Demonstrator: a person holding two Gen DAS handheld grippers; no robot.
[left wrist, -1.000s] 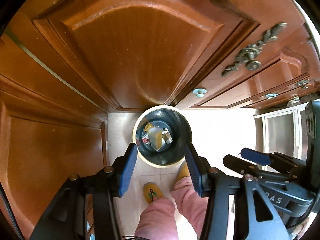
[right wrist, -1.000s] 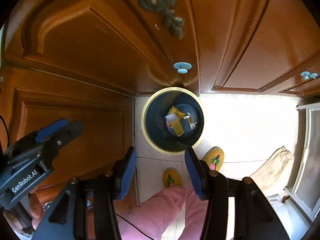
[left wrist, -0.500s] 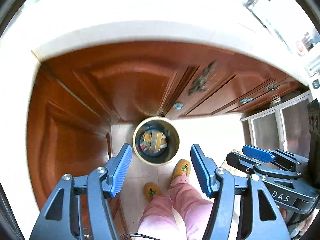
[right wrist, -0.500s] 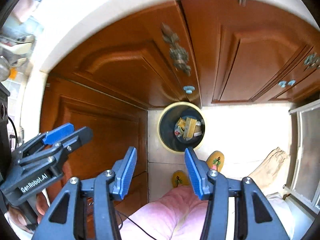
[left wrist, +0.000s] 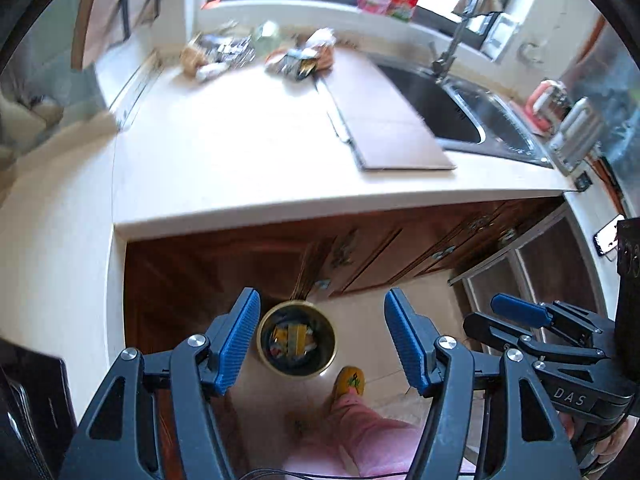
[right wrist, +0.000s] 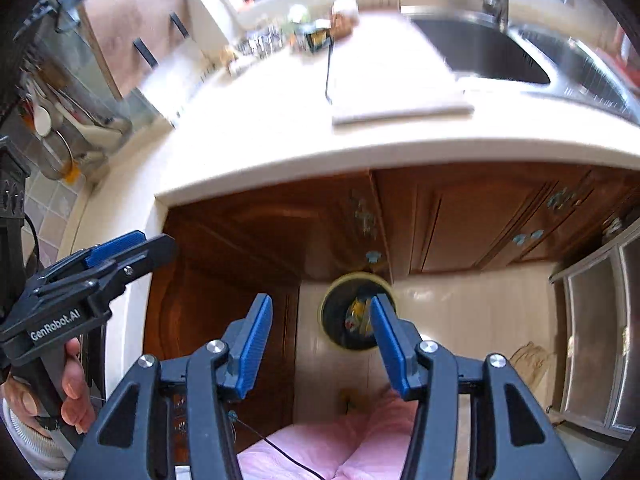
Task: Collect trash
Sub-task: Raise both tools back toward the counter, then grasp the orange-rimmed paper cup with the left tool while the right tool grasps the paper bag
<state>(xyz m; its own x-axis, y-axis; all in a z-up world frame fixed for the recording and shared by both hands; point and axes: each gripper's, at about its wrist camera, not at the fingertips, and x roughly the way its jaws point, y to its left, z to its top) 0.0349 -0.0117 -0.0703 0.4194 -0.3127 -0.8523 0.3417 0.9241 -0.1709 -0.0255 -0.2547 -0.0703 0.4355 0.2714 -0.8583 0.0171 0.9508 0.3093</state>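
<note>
A round dark trash bin (left wrist: 297, 339) with a yellow rim stands on the floor by the wooden cabinets, with wrappers inside; it also shows in the right wrist view (right wrist: 347, 316). More trash, crumpled wrappers (left wrist: 299, 60) and a second pile (left wrist: 218, 56), lies at the back of the cream counter (left wrist: 240, 152); it shows blurred in the right wrist view (right wrist: 316, 38). My left gripper (left wrist: 322, 346) is open and empty, high above the bin. My right gripper (right wrist: 320, 346) is open and empty, also above the floor.
A cutting board (left wrist: 384, 120) lies on the counter beside a steel sink (left wrist: 440, 104) with a faucet (left wrist: 460, 28). Wooden cabinet doors (right wrist: 460, 224) stand below the counter edge. The person's pink-trousered legs (left wrist: 360, 432) and a yellow slipper (left wrist: 351, 380) are beside the bin.
Both grippers have risen well away from the bin and tilted up; the counter top, sink and trash at the back have come into view. Both stay open.
</note>
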